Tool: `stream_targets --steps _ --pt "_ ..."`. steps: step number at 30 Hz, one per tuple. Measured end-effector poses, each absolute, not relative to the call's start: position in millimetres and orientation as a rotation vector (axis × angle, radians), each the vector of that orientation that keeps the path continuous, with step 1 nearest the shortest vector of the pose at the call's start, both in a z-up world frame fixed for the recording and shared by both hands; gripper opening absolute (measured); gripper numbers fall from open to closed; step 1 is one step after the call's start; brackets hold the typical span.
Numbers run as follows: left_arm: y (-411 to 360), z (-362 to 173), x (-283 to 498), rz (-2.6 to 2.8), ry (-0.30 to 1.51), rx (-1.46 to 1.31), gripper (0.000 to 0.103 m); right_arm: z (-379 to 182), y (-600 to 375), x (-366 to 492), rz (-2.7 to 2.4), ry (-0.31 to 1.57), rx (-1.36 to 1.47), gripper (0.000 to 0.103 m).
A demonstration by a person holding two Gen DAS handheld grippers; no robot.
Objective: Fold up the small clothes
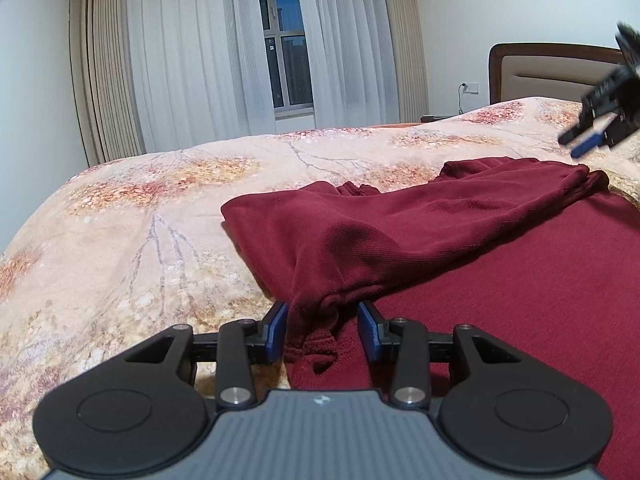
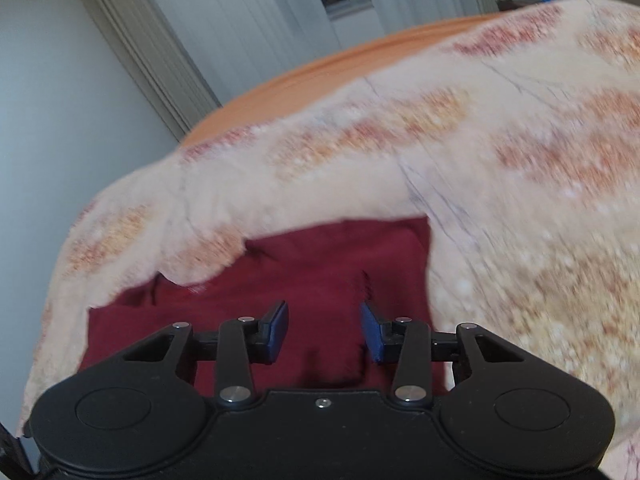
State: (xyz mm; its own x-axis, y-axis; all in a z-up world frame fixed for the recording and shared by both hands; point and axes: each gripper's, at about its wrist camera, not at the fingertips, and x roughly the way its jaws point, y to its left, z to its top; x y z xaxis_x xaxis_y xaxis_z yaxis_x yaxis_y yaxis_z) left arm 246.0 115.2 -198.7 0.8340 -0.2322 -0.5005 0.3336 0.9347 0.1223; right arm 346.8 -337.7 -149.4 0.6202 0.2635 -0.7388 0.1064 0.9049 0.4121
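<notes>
A dark red knit garment (image 1: 500, 280) lies on the floral bedspread (image 1: 140, 220), with one part folded back over the body as a long band (image 1: 400, 220). My left gripper (image 1: 323, 330) is open, and a bunched end of the folded part (image 1: 320, 312) sits between its blue pads without being pinched. My right gripper (image 2: 324, 330) is open and empty, held above the garment (image 2: 300, 280). The right gripper also shows in the left wrist view (image 1: 588, 136) at the far right, raised above the bed. The right wrist view is blurred.
A wooden headboard (image 1: 552, 68) stands at the back right. Curtains (image 1: 192, 60) and a window (image 1: 286, 52) are behind the bed. An orange sheet edge (image 2: 320, 72) shows past the bedspread.
</notes>
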Motion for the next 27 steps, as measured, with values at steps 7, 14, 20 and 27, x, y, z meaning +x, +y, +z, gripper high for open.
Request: stream_targets --steps 7,14,20,27 --pt "115.8 -200.7 247.0 -0.307 0.501 0.211 0.045 -161.7 -341.4 344.4 0.079 0.872 0.478 0.003" --pt "108.4 -197.8 242.4 -0.34 0.48 0.259 0.045 -163.4 -350.6 338.8 -0.028 0.915 0.398 0.009" --pt "106.1 -185.8 229.3 -0.265 0.477 0.354 0.067 -121.1 -331.5 297.2 0.078 0.812 0.346 0.035" --pt "98.7 -147.3 214.7 -0.367 0.484 0.291 0.072 -101.4 -327.3 214.2 0.254 0.715 0.541 0.045"
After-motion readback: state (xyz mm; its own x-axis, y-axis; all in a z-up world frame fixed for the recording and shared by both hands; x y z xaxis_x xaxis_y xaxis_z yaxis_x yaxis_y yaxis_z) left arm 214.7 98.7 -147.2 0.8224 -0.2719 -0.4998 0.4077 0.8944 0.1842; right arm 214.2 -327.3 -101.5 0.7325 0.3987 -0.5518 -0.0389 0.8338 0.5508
